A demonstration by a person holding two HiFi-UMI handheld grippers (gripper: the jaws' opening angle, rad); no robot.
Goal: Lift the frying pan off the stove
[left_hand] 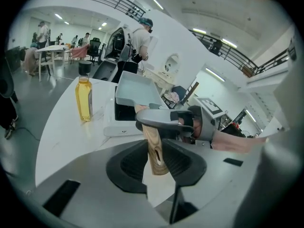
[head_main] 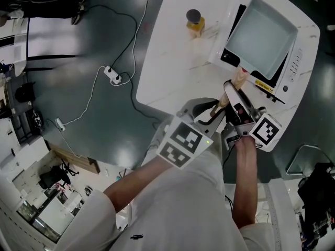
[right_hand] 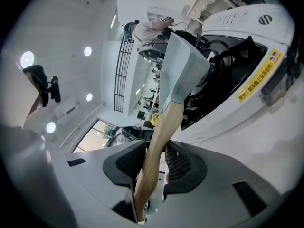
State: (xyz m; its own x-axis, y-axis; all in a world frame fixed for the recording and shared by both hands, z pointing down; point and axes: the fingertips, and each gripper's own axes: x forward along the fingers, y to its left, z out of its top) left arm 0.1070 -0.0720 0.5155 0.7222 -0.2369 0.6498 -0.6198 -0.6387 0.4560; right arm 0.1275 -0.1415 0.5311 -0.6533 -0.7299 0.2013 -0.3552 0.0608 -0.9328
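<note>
A pale blue square frying pan (head_main: pixel 260 35) lies over the black top of a white stove (head_main: pixel 299 61) at the table's right end. Its wooden handle (head_main: pixel 238 80) points toward me. My left gripper (head_main: pixel 217 111) is shut on the handle's free end (left_hand: pixel 156 148), with both pads against the wood. My right gripper (head_main: pixel 233 95) grips the same handle (right_hand: pixel 156 146) a little nearer the pan (right_hand: pixel 183 70), and it crosses above the left jaws in the left gripper view (left_hand: pixel 166 120). Whether the pan touches the stove (right_hand: pixel 247 65) I cannot tell.
A bottle of yellow liquid with a dark cap (head_main: pixel 194 22) stands on the white table (head_main: pixel 157 72), left of the stove. On the dark floor to the left lie a power strip (head_main: pixel 112 76) and cables. People stand and sit far off in the left gripper view.
</note>
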